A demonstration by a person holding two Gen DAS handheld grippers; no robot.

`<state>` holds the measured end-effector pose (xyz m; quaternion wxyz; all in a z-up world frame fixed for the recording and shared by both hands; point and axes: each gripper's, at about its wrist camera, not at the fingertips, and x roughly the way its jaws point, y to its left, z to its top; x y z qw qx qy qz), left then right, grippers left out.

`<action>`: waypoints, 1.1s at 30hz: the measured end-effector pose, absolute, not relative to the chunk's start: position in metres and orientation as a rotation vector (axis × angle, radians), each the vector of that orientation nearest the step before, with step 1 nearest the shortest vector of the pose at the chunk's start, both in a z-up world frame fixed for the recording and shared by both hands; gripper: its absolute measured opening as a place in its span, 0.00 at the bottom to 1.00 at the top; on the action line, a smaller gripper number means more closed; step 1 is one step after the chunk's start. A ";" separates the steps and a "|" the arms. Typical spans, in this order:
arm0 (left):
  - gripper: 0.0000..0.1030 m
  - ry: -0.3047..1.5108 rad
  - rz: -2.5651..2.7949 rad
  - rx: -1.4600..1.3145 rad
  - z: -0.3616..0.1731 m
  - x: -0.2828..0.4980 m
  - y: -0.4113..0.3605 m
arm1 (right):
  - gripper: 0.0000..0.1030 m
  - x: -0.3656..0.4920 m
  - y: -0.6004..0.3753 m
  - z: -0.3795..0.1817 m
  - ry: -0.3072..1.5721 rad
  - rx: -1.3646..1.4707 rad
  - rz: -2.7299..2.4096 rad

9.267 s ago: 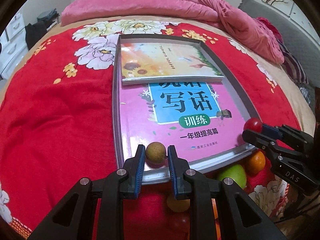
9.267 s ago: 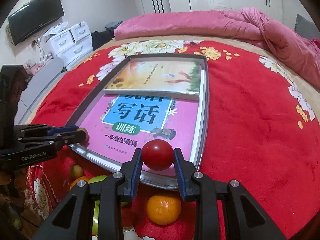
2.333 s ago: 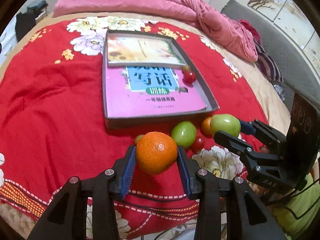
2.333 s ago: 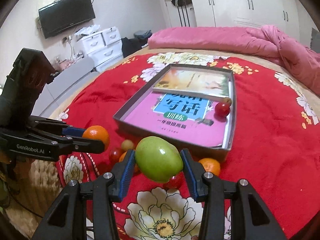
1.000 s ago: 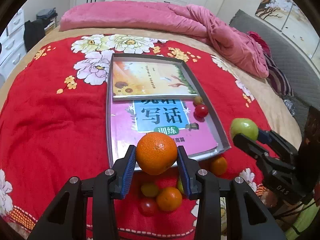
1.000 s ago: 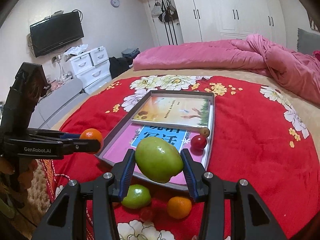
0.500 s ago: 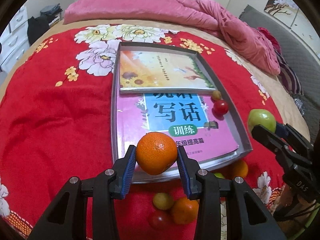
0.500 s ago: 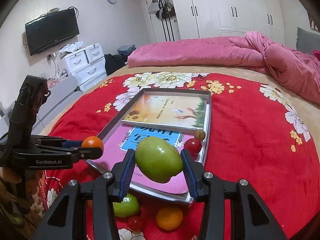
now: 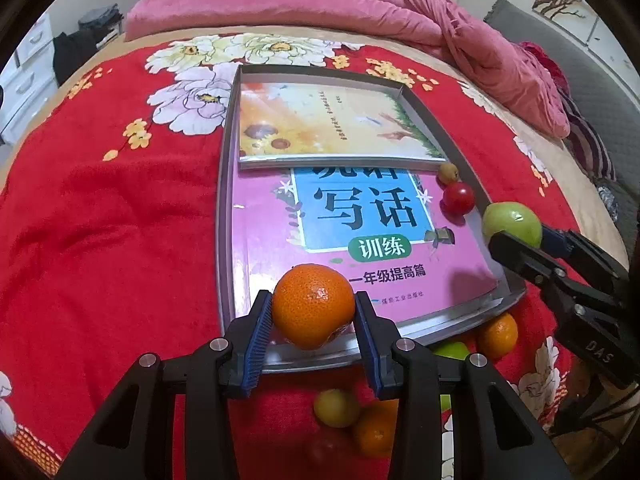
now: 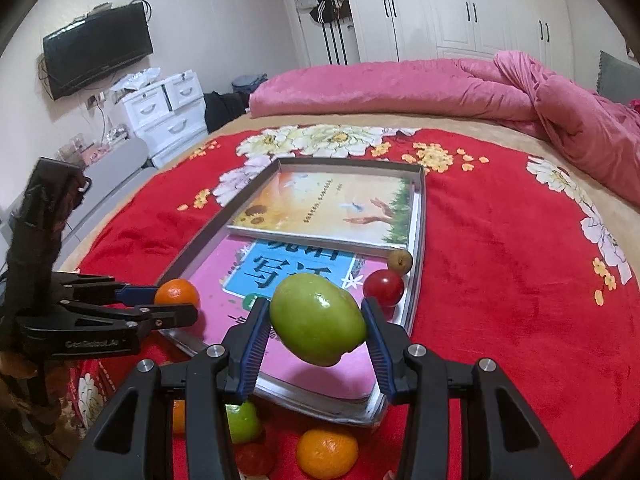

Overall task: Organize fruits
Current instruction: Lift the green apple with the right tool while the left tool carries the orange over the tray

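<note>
Oranges (image 9: pixel 314 306): three. Green fruits (image 10: pixel 318 319): two. Red tomatoes (image 9: pixel 458 198): two. Small brownish-yellow fruits (image 9: pixel 448 173): two. Books (image 9: pixel 332 120): two. Tray (image 9: pixel 224 216): one.

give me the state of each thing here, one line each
left gripper: shut on the orange
orange: held above the tray's near edge
right gripper: shut on the green fruit
green fruit: held above the pink book
tray: on the red blanket, holding two books
red tomato: resting in the tray by its right wall
small brown fruit: in the tray, beside the tomato
loose fruits: on the blanket, outside the tray
</note>
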<state>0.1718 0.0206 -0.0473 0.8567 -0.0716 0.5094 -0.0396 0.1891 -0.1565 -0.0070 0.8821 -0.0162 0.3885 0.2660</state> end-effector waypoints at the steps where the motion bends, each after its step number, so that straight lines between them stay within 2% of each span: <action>1: 0.41 1.074 -0.082 -0.149 -0.048 0.172 0.021 | 0.45 0.191 -0.156 -0.009 0.818 -0.036 0.554; 33: 0.41 1.075 -0.068 -0.139 -0.052 0.171 0.018 | 0.45 0.192 -0.142 -0.044 0.928 -0.141 0.524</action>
